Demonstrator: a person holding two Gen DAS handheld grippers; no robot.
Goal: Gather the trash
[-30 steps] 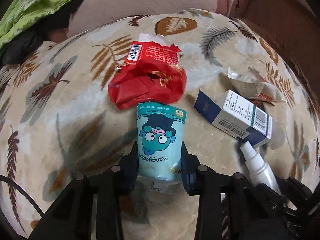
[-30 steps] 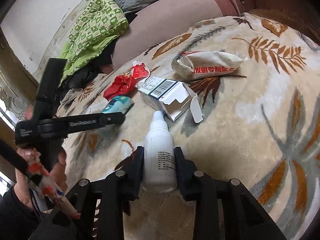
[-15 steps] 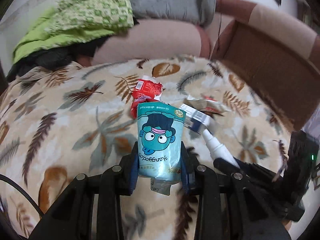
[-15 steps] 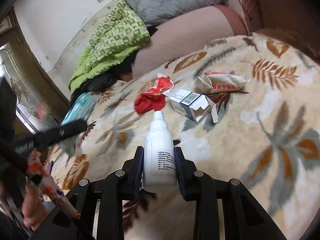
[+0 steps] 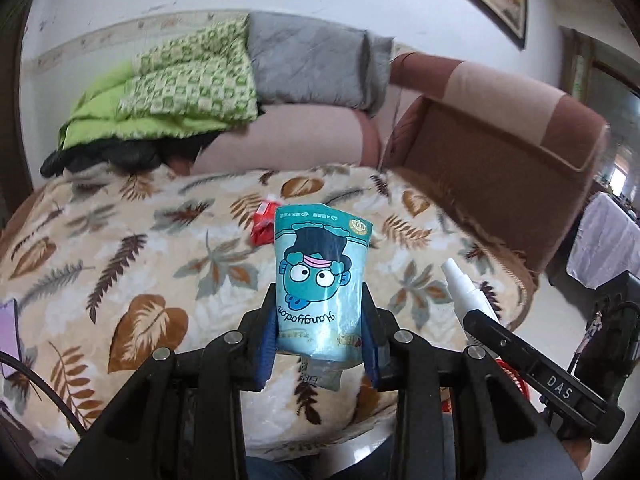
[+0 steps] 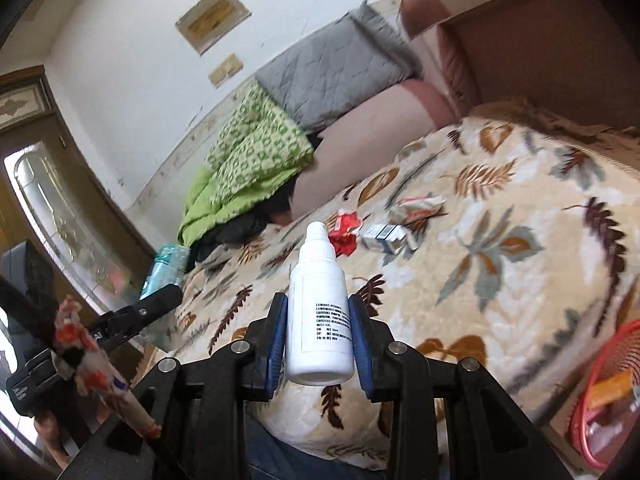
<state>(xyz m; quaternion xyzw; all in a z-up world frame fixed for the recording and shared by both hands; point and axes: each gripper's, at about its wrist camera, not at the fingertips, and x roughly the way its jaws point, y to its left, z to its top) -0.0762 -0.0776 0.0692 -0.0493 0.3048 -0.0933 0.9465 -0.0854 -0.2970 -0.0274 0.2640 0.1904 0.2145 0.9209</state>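
Note:
My left gripper (image 5: 319, 316) is shut on a teal cartoon snack pouch (image 5: 320, 280), held up above the leaf-patterned blanket (image 5: 160, 248). My right gripper (image 6: 318, 332) is shut on a white plastic bottle (image 6: 319, 312), nozzle pointing away. In the left wrist view that bottle (image 5: 464, 288) shows at the right. Left on the blanket are a red wrapper (image 6: 345, 232), a small blue-and-white box (image 6: 386, 236) and a crumpled white wrapper (image 6: 418, 206). A piece of the red wrapper (image 5: 262, 228) peeks out behind the pouch.
A red mesh basket (image 6: 600, 400) with some trash in it sits at the lower right, below the bed edge. A pink sofa (image 5: 304, 140) with a green quilt (image 5: 172, 92) and grey cushion (image 5: 316, 68) stands behind. A brown armrest (image 5: 500, 168) is at right.
Both grippers have lifted and drawn back from the blanket with the pouch and bottle still held. The remaining trash now looks small and far, and the red basket has come into view.

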